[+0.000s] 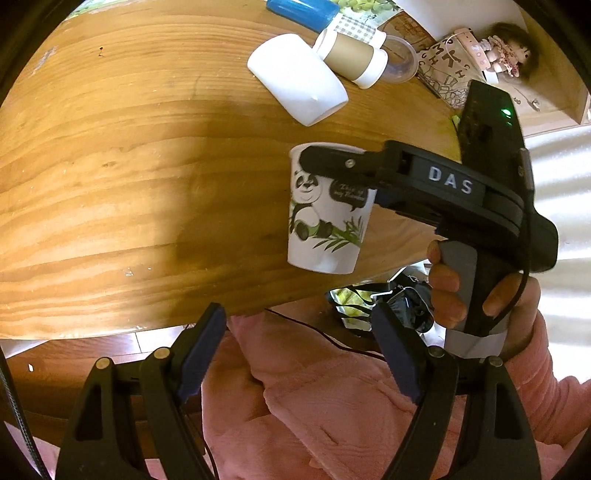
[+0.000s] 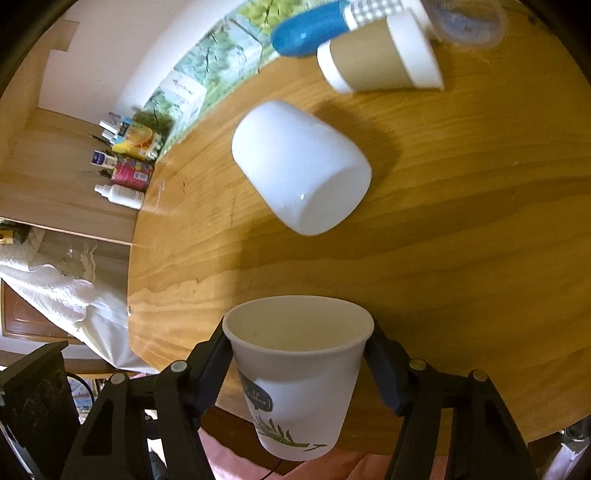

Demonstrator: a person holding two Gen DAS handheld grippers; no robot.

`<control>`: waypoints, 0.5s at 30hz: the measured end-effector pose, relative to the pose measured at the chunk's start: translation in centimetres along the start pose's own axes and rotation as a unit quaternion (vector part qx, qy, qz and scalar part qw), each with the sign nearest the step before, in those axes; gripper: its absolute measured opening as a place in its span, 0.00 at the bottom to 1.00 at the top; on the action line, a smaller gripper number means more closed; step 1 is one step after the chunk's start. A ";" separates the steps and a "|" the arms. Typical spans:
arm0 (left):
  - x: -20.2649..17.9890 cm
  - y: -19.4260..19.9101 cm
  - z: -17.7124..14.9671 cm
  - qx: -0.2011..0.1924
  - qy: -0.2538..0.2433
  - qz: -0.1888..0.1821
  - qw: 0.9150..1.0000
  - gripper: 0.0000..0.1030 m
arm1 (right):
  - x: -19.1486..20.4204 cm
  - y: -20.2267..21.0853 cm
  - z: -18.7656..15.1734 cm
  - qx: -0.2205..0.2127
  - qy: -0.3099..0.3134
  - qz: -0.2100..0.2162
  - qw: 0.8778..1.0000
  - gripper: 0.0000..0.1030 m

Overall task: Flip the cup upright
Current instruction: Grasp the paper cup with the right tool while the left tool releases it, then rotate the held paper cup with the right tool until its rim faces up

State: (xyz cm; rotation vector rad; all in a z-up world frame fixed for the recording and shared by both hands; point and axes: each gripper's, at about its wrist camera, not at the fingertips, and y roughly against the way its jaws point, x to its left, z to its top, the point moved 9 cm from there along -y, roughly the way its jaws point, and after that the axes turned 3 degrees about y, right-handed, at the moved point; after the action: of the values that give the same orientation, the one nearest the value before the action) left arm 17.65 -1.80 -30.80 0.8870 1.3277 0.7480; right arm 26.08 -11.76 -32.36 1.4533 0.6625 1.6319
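Observation:
A white paper cup with a panda print [image 1: 327, 214] is held upright, mouth up, above the near edge of the wooden table [image 1: 129, 166]. My right gripper [image 2: 297, 354] is shut on the paper cup [image 2: 295, 384] just under its rim; its fingers [image 1: 332, 160] reach the cup from the right in the left wrist view. My left gripper [image 1: 299, 347] is open and empty, below the table edge over a pink garment.
A white cup [image 1: 297, 77] lies on its side further back on the table, also seen in the right wrist view [image 2: 301, 168]. Behind it lie a brown-banded paper cup [image 2: 380, 55], a blue bottle [image 2: 310, 27] and a clear plastic lid [image 2: 465, 20].

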 end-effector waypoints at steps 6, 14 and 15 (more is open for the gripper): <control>0.1 -0.3 -0.1 -0.002 0.005 0.010 1.000 0.81 | 0.2 2.0 0.7 -0.074 0.063 -0.037 0.995 0.65; -0.3 -0.5 -0.4 -0.004 0.002 0.016 1.000 0.81 | 0.8 3.8 1.5 -0.186 0.153 -0.104 0.965 0.65; -0.4 -0.5 -0.4 -0.004 0.001 0.017 1.000 0.81 | 0.9 3.9 1.6 -0.201 0.168 -0.116 0.958 0.65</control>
State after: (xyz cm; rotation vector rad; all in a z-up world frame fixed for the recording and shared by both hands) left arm 17.15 -2.34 -31.08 0.9043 1.3129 0.7810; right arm 26.73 -13.20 -28.35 0.7848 0.6138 1.7175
